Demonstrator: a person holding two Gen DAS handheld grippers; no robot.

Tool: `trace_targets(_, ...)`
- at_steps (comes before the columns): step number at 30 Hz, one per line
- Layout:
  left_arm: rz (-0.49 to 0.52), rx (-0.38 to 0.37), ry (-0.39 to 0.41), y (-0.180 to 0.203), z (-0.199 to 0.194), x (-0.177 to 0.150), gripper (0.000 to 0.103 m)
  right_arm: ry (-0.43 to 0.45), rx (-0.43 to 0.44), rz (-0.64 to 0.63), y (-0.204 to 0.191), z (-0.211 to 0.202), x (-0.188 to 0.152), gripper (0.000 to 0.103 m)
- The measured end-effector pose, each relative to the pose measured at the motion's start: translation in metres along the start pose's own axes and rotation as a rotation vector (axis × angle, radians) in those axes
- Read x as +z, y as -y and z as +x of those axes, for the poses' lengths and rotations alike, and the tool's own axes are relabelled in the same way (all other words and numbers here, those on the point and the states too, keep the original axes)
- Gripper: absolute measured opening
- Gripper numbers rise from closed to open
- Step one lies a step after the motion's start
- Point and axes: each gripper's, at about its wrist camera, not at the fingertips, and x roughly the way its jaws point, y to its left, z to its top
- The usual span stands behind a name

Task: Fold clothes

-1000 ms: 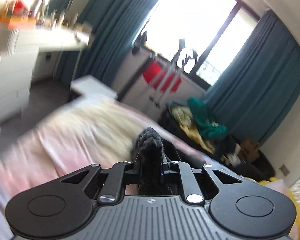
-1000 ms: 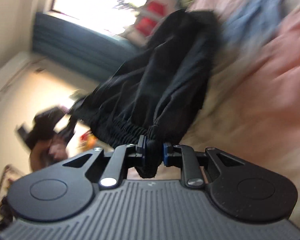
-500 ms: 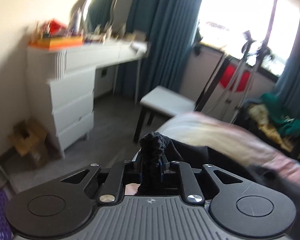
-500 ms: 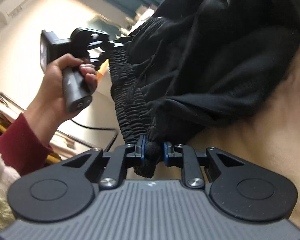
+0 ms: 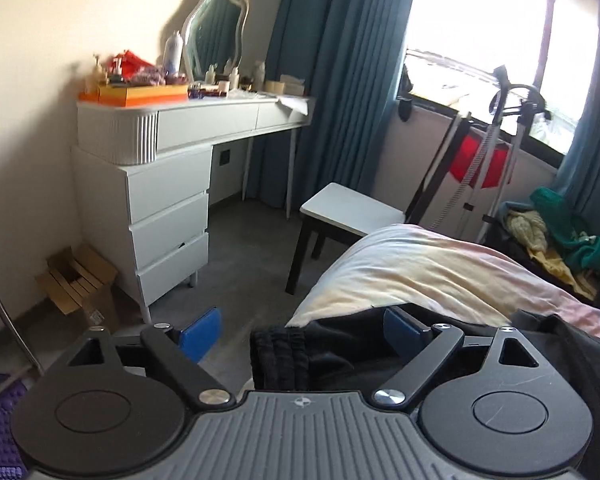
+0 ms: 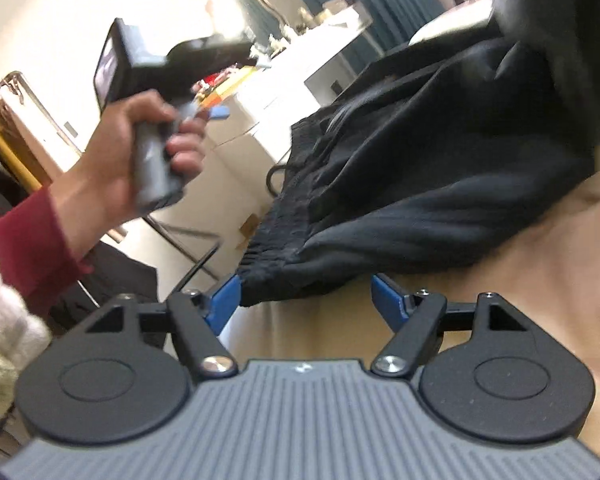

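With our left claw [image 5: 302, 330] and right claw [image 6: 305, 298] both spread wide and gripping nothing, the black elastic-waisted fabric garment [image 6: 420, 184] lies bunched on the pale pink bed [image 6: 520, 280], so we judge folding barely begun.

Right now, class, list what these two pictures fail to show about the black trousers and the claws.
- Black trousers: legs and hems cut off by the top edge in the right wrist view; in the left wrist view the claw body hides most.
- Left claw: blurred by motion in the right wrist view, its fingertips mostly lost.
- Waistband: its lower end is hidden behind the left claw body.
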Motion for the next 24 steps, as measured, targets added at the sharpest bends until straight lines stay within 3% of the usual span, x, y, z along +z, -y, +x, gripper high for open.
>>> trace_targets(5,-0.015,-0.149,0.052,0.028,-0.080,-0.021,0.090,0.124,-0.097,-0.078,0.005,-0.066,0.021,0.075)
trace_targets(12,0.129,-0.290,0.095,0.111,-0.174,-0.074,0.091,0.292,-0.282,-0.183,0.024,-0.183,0.048,0.075)
trace_targets(14,0.167,-0.330,0.091,0.135,-0.185,-0.093,0.091,0.327,-0.332,-0.203,0.033,-0.206,0.055,0.075)
trace_targets(18,0.264,-0.336,0.114,0.176,-0.191,-0.137,0.091,0.372,-0.425,-0.245,0.056,-0.243,0.053,0.075)
trace_targets(24,0.250,-0.392,0.132,0.198,-0.185,-0.192,0.092,0.445,-0.552,-0.217,0.099,-0.267,0.039,0.075)
